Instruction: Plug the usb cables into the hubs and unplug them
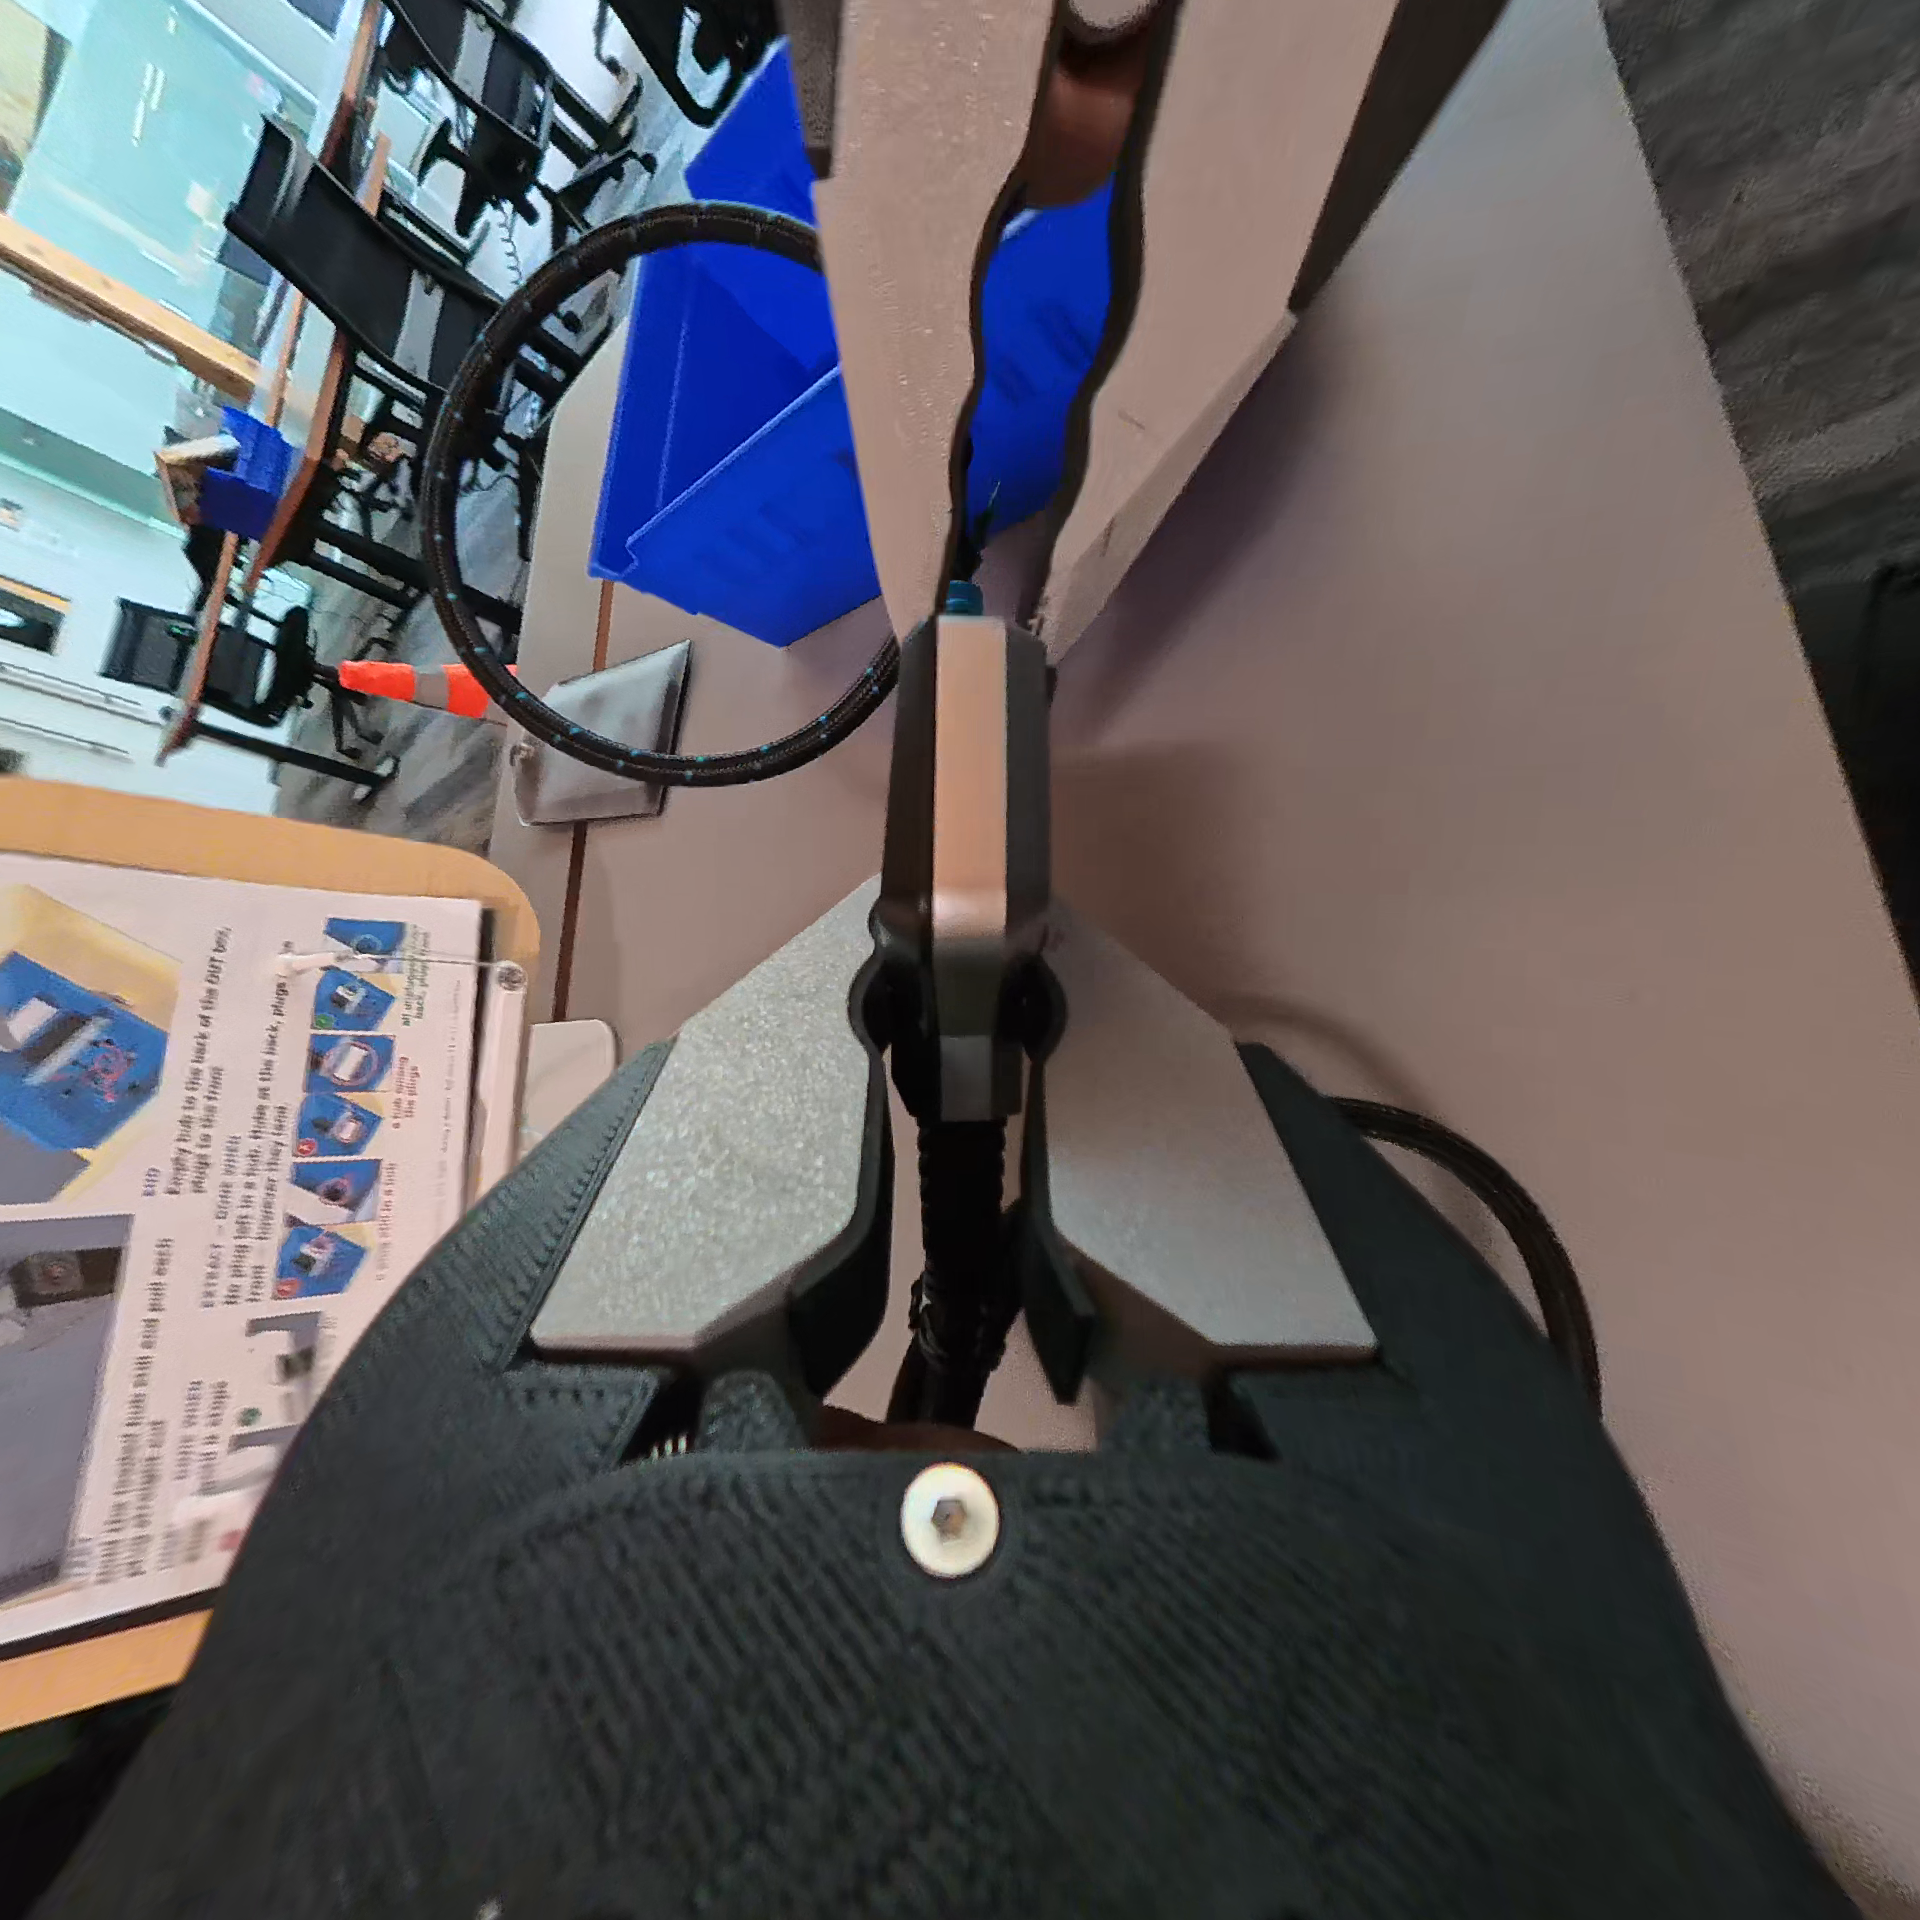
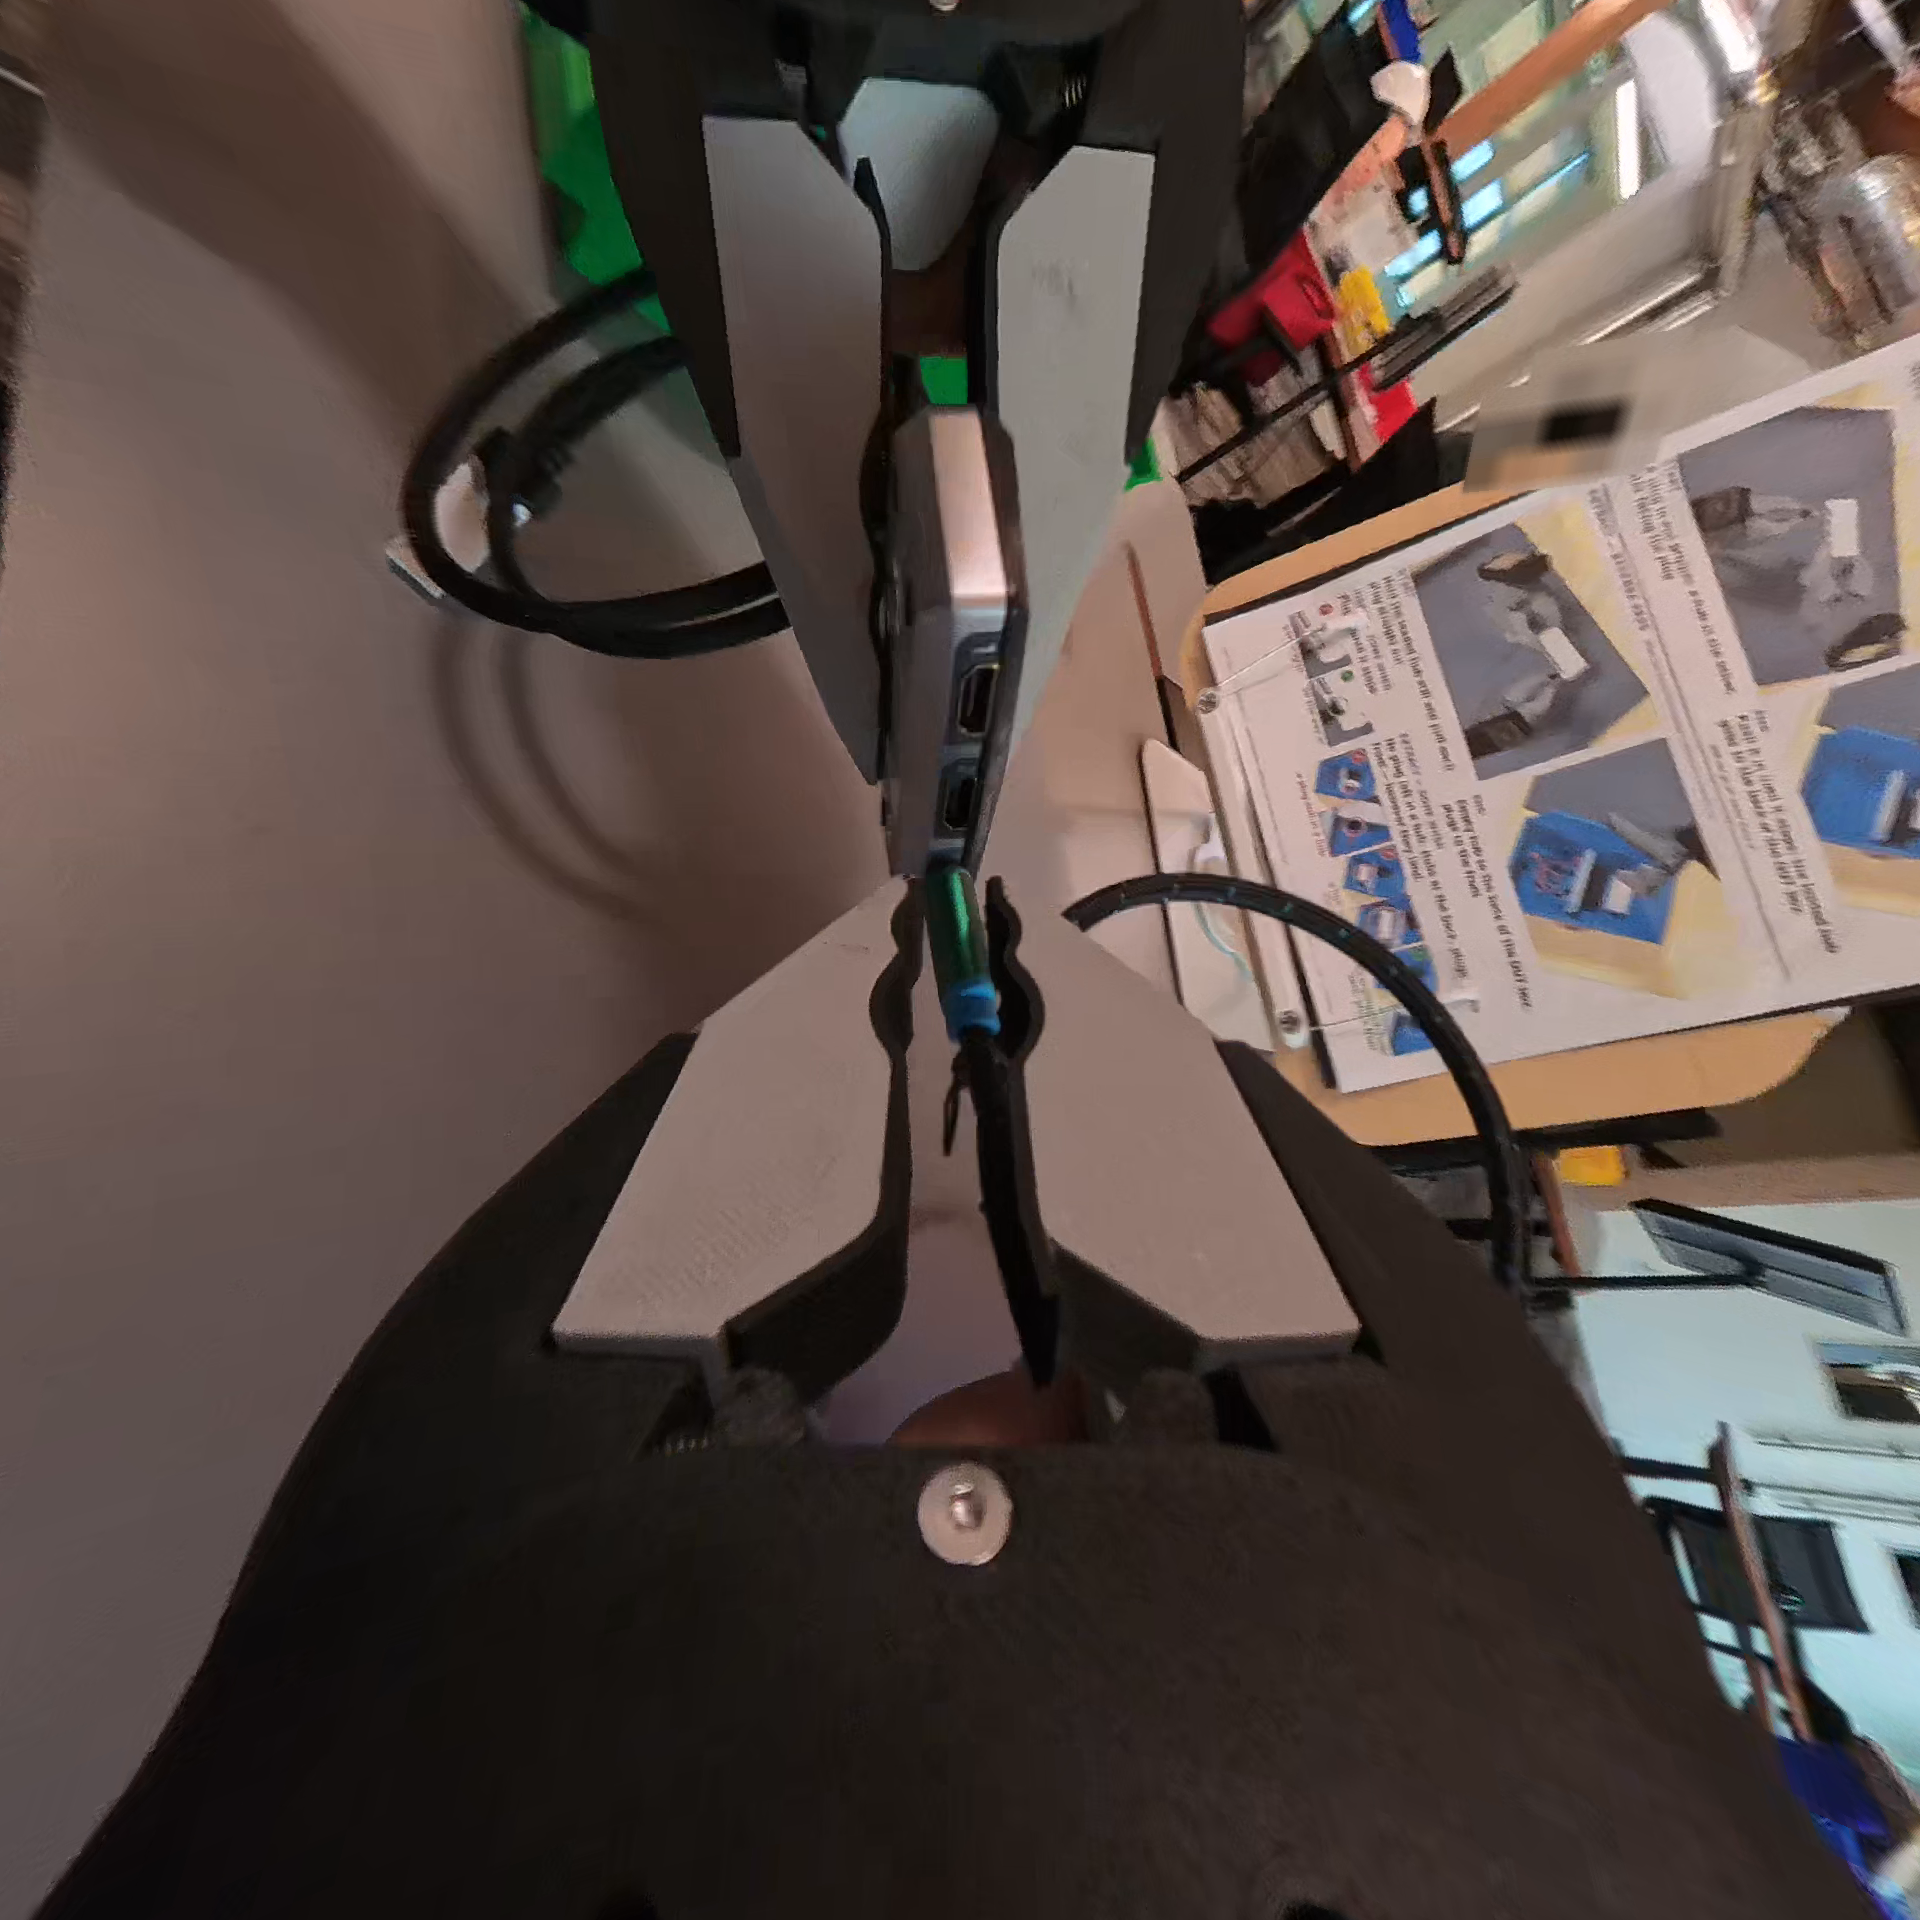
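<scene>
My left gripper [image 1: 961, 935] is shut on a flat grey hub [image 1: 971, 790] and holds it end-on above the grey table. The hub's black braided cable [image 1: 956, 1226] runs back between the fingers. My right gripper [image 2: 951, 920] is shut on a small green plug with a blue collar [image 2: 961, 956]; its tip meets the hub's end [image 2: 951, 582], below two open ports [image 2: 971, 717]. In each view the other gripper comes in from the top, tip to tip. The plug's braided cable [image 1: 499, 436] loops off to the side.
A blue bin [image 1: 748, 416] stands on the grey table [image 1: 1403, 727] behind the grippers. A printed instruction sheet on a wooden board [image 1: 260, 1195] lies at the side [image 2: 1558, 779]. A black cable [image 2: 540, 582] lies looped on the table. Desks and chairs stand beyond. Left and right tips are no more than a few centimetres apart.
</scene>
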